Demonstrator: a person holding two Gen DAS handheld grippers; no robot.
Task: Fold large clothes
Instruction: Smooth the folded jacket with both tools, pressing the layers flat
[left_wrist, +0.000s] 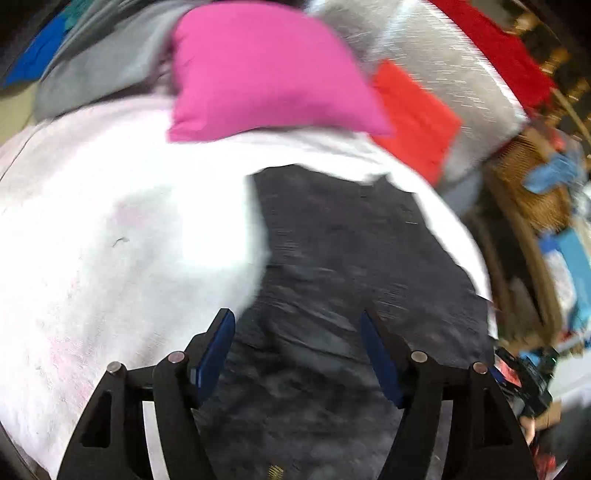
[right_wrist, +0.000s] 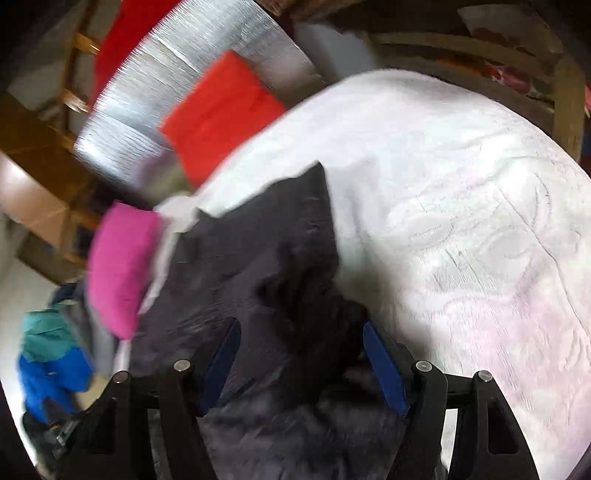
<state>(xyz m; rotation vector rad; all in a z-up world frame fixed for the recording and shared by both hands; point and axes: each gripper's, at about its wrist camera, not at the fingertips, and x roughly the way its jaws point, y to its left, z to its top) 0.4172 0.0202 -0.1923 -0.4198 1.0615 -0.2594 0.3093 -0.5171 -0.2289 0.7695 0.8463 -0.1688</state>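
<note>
A dark grey garment (left_wrist: 351, 266) lies spread on a white textured bedcover (left_wrist: 110, 229). My left gripper (left_wrist: 297, 321) is open just above the garment's near part, its blue pads (left_wrist: 218, 350) apart with cloth below them. In the right wrist view the same dark garment (right_wrist: 266, 258) lies rumpled, with a corner pointing away. My right gripper (right_wrist: 301, 332) is open over it, nothing held between the pads (right_wrist: 384, 365). Both views are blurred by motion.
A pink cushion (left_wrist: 266, 70) and a red folded cloth (left_wrist: 413, 114) lie at the far side, next to a silver mat (left_wrist: 443, 55). Grey, blue and teal clothes (right_wrist: 55, 354) are piled by the cover's edge (right_wrist: 461, 92). Wooden furniture (right_wrist: 44, 184) stands around.
</note>
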